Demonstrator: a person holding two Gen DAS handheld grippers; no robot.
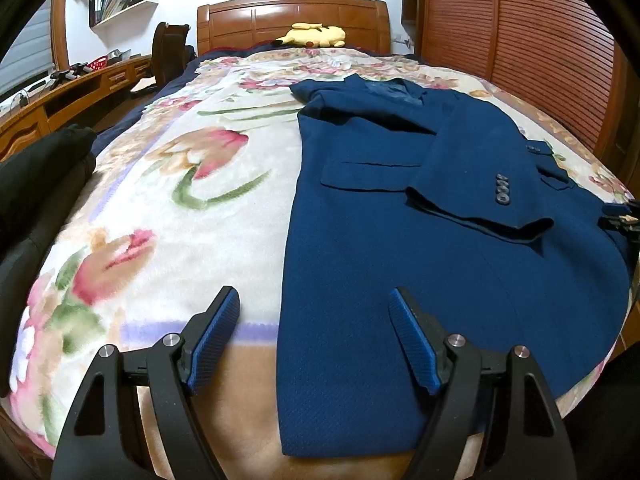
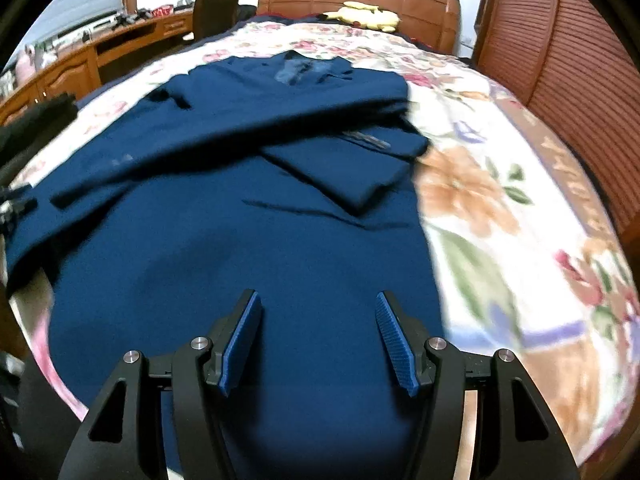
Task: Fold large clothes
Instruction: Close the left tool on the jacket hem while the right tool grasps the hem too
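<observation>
A dark blue suit jacket (image 1: 400, 240) lies flat on a floral blanket (image 1: 180, 200) on the bed, collar toward the headboard. One sleeve with grey cuff buttons (image 1: 502, 192) is folded across its front. My left gripper (image 1: 314, 300) is open above the jacket's near left hem, one finger over the blanket and the other over the cloth, holding nothing. In the right wrist view the jacket (image 2: 260, 240) fills the middle, a second sleeve (image 2: 352, 168) folded across it. My right gripper (image 2: 318, 304) is open over the lower part of the jacket, with nothing between its pads.
A yellow plush toy (image 1: 316, 36) rests against the wooden headboard (image 1: 292, 16). A wooden desk (image 1: 60, 96) and a dark chair (image 1: 168, 52) stand to the left of the bed. Slatted wardrobe doors (image 1: 520, 40) stand to its right. Dark clothing (image 1: 36, 184) lies at the bed's left edge.
</observation>
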